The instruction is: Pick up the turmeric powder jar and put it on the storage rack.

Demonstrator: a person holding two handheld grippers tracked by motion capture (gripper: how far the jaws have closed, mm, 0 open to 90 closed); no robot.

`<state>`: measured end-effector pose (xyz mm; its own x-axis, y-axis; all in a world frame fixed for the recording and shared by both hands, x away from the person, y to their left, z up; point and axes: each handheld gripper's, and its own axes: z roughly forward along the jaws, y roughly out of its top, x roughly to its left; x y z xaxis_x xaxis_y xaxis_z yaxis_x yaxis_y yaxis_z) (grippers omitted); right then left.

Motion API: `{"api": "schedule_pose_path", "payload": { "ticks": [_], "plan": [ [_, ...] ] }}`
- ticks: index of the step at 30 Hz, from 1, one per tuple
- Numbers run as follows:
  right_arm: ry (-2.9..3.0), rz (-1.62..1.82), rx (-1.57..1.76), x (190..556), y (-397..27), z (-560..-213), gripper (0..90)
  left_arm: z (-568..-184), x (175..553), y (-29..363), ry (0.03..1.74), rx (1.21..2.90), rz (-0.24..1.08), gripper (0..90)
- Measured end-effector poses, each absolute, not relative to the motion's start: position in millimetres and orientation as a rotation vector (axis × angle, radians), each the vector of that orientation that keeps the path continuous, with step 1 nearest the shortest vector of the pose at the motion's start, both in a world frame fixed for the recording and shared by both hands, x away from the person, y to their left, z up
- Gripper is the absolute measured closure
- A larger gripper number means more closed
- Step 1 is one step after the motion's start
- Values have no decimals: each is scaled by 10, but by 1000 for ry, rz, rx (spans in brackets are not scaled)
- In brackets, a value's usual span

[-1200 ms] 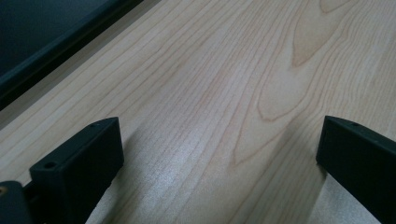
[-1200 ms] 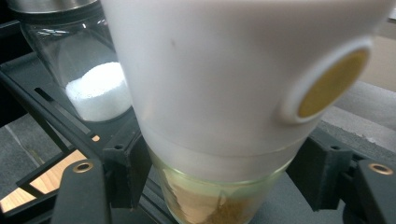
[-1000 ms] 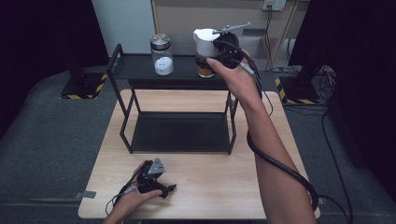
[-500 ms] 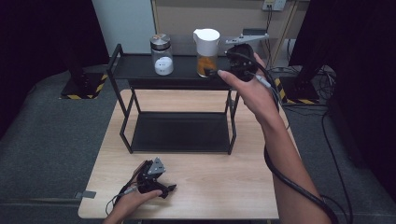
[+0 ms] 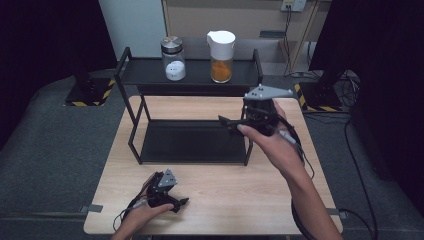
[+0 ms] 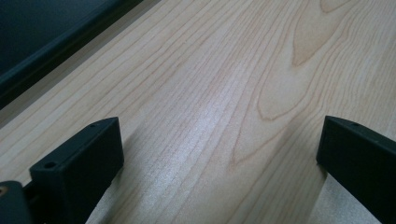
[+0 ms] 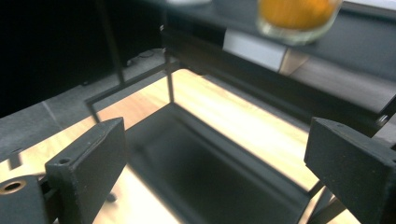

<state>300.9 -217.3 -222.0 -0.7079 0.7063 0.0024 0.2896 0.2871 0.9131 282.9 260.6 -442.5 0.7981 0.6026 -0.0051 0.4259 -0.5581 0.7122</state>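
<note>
high view: a black metal two-tier rack (image 5: 131, 80) stands at the far edge of a pale wooden table (image 5: 300, 200). on the rack's top shelf, towards its right end, stands a clear jar with a white spouted lid (image 5: 221, 62), orange contents filling its lower half; left of it, well apart, a glass jar with a metal lid (image 5: 173, 58) holds a little white powder. the right gripper (image 5: 226, 121) hangs over the rack's right end, its jaws released with nothing between them, having just opened. the left gripper (image 5: 181, 203) rests near the table's near-left corner

left gripper view: two blocky matte black jaws stand wide apart over glossy wood grain, holding nothing

right gripper view: the spread, empty jaws frame the rack's dark flat lower shelf (image 7: 205, 172); the orange-filled jar's (image 7: 299, 16) rounded glass base sits on the shelf above
</note>
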Motion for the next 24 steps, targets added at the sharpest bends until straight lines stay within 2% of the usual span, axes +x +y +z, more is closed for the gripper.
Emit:
{"api": "schedule_pose_path", "payload": {
  "ticks": [10, 24],
  "plan": [
    [2192, 1410, 941, 2714, -2459, -2835, 71, -4422, 2827, 2606, 757, 2249, 309, 0],
    [2297, 1232, 1093, 2529, -2822, -4062, 73, -4423, 2817, 2601, 764, 2246, 311, 0]
  ]
}}
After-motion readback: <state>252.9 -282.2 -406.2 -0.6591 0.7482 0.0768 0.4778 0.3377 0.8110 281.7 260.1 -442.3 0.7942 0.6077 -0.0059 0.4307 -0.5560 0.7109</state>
